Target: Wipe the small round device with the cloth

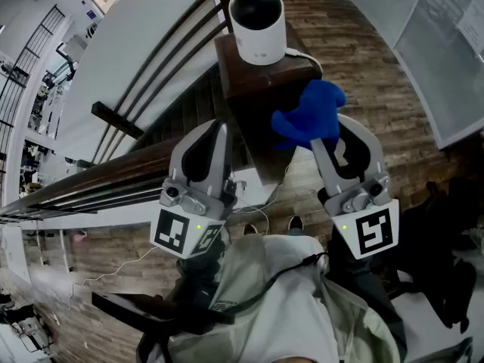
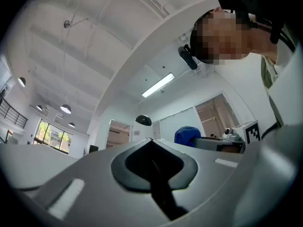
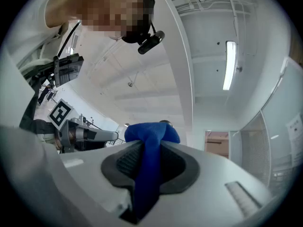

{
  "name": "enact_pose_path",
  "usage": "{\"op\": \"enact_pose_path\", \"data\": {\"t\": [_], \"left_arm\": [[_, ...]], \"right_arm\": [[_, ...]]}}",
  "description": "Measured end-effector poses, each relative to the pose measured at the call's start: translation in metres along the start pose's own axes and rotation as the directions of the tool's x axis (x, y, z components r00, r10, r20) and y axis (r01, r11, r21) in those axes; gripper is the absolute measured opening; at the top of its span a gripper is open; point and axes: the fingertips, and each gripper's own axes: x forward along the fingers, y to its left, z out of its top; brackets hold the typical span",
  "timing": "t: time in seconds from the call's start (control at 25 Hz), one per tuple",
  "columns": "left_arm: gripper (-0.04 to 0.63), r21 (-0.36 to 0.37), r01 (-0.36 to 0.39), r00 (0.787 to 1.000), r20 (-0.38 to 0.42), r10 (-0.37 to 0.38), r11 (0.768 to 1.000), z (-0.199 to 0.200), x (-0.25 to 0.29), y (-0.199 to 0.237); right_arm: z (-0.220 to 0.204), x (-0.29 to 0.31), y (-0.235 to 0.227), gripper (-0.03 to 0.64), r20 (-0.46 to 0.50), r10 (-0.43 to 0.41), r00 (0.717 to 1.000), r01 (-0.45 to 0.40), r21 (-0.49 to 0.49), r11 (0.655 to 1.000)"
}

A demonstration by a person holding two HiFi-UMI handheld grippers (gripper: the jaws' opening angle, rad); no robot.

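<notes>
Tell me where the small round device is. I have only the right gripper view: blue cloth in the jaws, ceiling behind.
Observer: In the head view the small round device, white with a black dome, stands on top of a dark wooden post, ahead of both grippers.
Operator: Say how the cloth sits relative to it.
Observer: The blue cloth bunches out of the right gripper. It is short of the device and slightly to its right, not touching it.
Operator: Report the left gripper.
Observer: In the left gripper view, the jaws are together with nothing between them.
</notes>
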Motion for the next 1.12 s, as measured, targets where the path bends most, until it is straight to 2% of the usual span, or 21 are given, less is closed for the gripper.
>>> {"op": "enact_pose_path", "data": {"t": [0.56, 0.64, 0.76, 0.96, 1.12], "left_arm": [[0.003, -0.038, 0.063, 0.998, -0.001, -0.063, 0.997, -0.008, 0.01, -0.005], [0.003, -0.038, 0.075, 0.997, -0.001, -0.075, 0.996, -0.005, 0.008, -0.007], [0.003, -0.016, 0.105, 0.994, -0.006, -0.105, 0.994, 0.001, 0.005, -0.006], [0.003, 0.053, 0.11, 0.994, 0.005, -0.11, 0.993, 0.021, 0.012, 0.017], [0.003, 0.082, 0.113, 0.993, 0.006, -0.114, 0.99, 0.032, 0.017, 0.029]], "right_arm": [[0.0, -0.008, -0.001, 0.083, -0.002, -0.019, 1.0, 0.019, -0.035, 0.999], [0.005, -0.007, 0.004, 0.083, 0.007, -0.001, 1.0, 0.002, -0.078, 0.997], [0.019, 0.0, 0.01, 0.083, 0.014, 0.03, 0.999, -0.027, -0.197, 0.98], [0.052, 0.037, -0.014, 0.083, 0.02, 0.045, 0.999, -0.033, -0.404, 0.914], [0.079, 0.079, -0.036, 0.083, 0.012, 0.049, 0.999, -0.036, -0.499, 0.866]]}}
